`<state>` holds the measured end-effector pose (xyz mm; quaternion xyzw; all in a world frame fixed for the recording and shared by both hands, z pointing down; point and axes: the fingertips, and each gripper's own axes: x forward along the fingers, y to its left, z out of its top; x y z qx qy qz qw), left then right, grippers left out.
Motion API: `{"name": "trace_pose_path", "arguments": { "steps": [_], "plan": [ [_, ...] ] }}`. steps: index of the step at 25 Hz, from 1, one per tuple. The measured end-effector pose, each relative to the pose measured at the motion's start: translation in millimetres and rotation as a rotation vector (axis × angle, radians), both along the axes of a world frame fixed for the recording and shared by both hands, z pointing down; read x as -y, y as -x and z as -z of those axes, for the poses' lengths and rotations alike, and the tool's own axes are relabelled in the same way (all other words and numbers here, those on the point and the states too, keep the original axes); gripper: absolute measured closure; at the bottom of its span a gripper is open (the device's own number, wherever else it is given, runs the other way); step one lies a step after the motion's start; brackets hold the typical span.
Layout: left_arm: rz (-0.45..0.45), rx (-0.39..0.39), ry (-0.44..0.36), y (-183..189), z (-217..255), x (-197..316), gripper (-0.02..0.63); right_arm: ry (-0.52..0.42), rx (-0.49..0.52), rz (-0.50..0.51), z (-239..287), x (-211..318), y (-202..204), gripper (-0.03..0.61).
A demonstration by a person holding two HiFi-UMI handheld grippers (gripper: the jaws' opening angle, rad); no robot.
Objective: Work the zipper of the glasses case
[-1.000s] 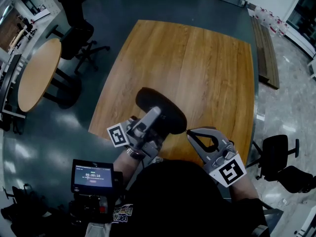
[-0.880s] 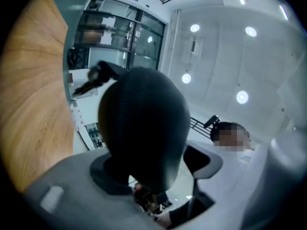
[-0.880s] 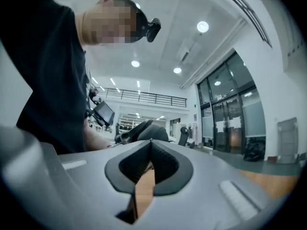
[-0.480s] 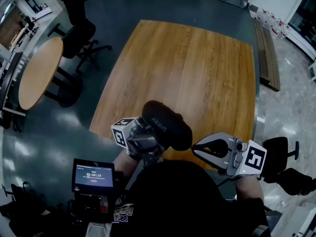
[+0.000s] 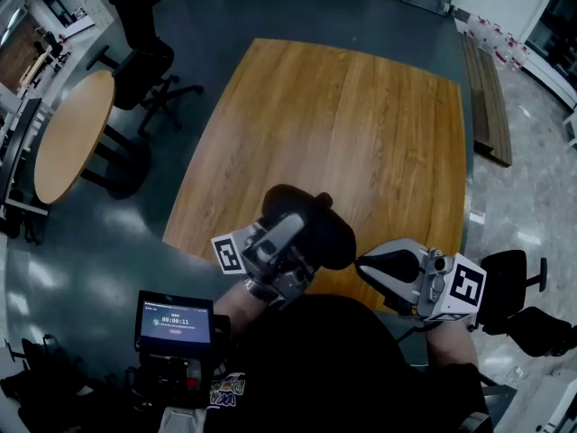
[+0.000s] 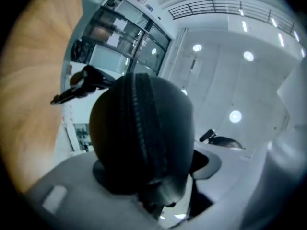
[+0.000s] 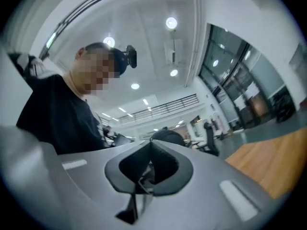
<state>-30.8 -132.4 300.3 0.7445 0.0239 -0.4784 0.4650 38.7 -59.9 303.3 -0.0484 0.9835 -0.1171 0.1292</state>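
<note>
In the head view, my left tool (image 5: 287, 233) holds the black glasses case (image 5: 317, 231) up over the near edge of the wooden surface (image 5: 361, 124). Its jaws are closing on the case's near end. My right tool (image 5: 362, 264) hangs just beside the case on the right, pointing at it but apart from it. From up here the case is only a dark oval, and I cannot make out any seam.

In the left gripper view, the case fills the space between my jaws, rounded end up, with both jaws pressing its lower part. The zipper (image 6: 143, 119) runs over the crown as a ribbed line, and the stretch I can see looks shut. Its pull tab is nowhere in sight, and the lower end of the case is lost in shadow between the jaws.

In the right gripper view, my jaws are together with nothing between them. The case shows as a small dark dome beyond the tips.

I judge the case is secured but the zipper is not yet taken. Finding and pinching the tab is what remains.
</note>
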Motion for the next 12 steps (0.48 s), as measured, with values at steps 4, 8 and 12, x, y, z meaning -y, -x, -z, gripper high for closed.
{"name": "trace_pose_path", "arguments": {
  "steps": [4,8,12],
  "plan": [
    [0.254,0.185,0.152,7.5,-23.7,30.0,0.331,-0.172,-0.208,-0.378,-25.5,39.4,-6.0,0.569],
    [0.385,0.238,0.319,16.5,-50.9,48.9,0.331,-0.249,-0.337,-0.586,-47.0,55.7,1.8,0.569],
    [0.470,0.327,0.344,21.8,-60.0,58.0,0.337,-0.321,-0.523,-0.538,-85.6,41.4,19.1,0.569]
  ]
}}
